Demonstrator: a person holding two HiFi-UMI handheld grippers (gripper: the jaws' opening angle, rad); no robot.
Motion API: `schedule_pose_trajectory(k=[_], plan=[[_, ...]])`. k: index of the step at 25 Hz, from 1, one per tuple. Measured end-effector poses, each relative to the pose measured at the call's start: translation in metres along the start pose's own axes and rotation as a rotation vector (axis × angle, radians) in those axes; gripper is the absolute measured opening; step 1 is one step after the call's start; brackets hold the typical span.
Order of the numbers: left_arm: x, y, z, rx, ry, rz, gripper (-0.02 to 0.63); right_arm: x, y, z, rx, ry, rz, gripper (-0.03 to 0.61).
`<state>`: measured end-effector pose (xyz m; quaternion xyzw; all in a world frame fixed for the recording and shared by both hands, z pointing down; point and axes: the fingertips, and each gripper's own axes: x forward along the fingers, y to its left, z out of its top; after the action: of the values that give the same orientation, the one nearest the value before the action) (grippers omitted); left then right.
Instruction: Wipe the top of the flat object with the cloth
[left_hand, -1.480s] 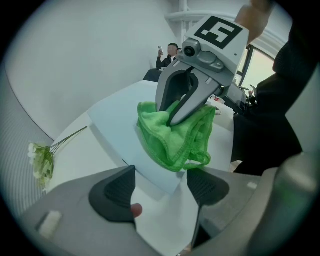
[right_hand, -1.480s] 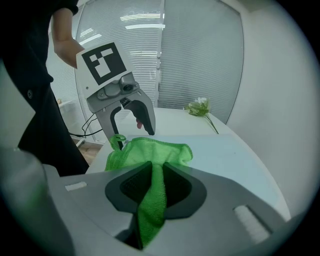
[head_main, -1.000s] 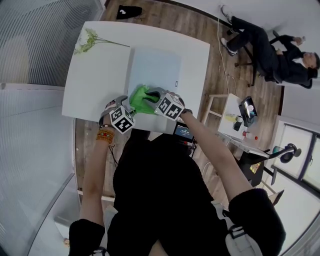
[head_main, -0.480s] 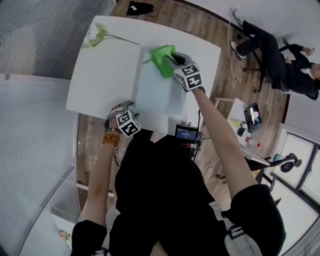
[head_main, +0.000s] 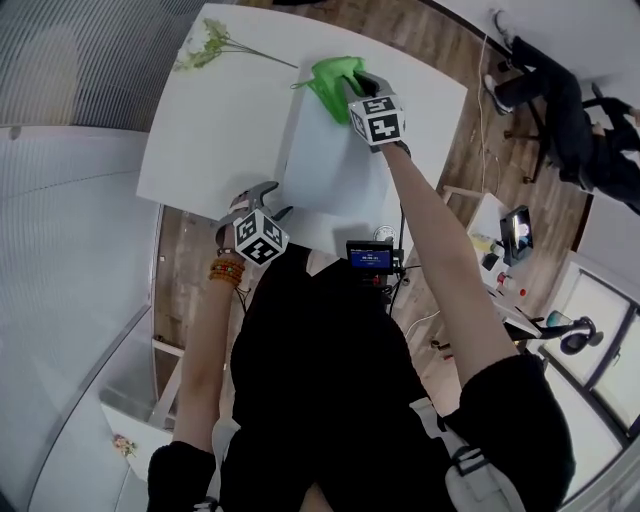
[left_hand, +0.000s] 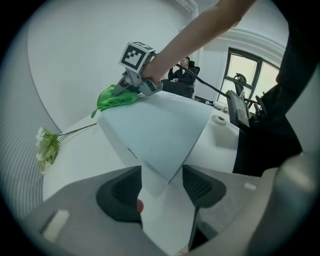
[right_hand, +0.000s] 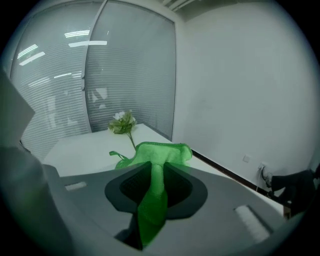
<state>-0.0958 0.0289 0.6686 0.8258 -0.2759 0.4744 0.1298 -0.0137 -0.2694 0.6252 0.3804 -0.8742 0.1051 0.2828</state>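
Observation:
A pale blue flat board (head_main: 330, 165) lies on the white table (head_main: 205, 130). At the board's far left corner my right gripper (head_main: 352, 92) is shut on the green cloth (head_main: 335, 78), which it holds against the board. The right gripper view shows the cloth (right_hand: 156, 160) pinched between the jaws of that gripper (right_hand: 156, 185) and spreading out in front. My left gripper (head_main: 262, 200) stands open at the table's near edge. In the left gripper view this gripper (left_hand: 162, 192) has the board's (left_hand: 155, 130) near corner pointing into its gap, unclamped, with the cloth (left_hand: 117, 97) far beyond.
A flower sprig (head_main: 215, 45) lies at the table's far left corner, also visible as flowers (right_hand: 122, 121). A small screen device (head_main: 370, 257) hangs at the near table edge. A seated person (head_main: 570, 100) and a side table (head_main: 500, 235) are off to the right.
My right gripper has carried the cloth from the board's near edge across to its far left corner. The left gripper has stayed by the table's near edge.

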Motion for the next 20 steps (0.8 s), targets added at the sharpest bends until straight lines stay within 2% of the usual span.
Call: schedule_pose_trajectory(k=[4, 6, 13, 20], plan=[[0.006, 0.002, -0.005, 0.002, 0.002, -0.011, 0.273, 0.014, 0.019, -0.009, -0.156, 0.125, -0.011, 0.097], [0.007, 0.003, -0.006, -0.004, 0.005, -0.014, 0.275, 0.017, 0.027, -0.009, -0.197, 0.157, 0.011, 0.094], [0.01, 0.002, -0.007, 0.009, 0.014, -0.022, 0.275, 0.009, 0.055, -0.014, -0.214, 0.118, 0.103, 0.094], [0.01, 0.002, -0.008, 0.006, 0.017, -0.016, 0.275, 0.0, 0.077, -0.021, -0.232, 0.107, 0.155, 0.094]])
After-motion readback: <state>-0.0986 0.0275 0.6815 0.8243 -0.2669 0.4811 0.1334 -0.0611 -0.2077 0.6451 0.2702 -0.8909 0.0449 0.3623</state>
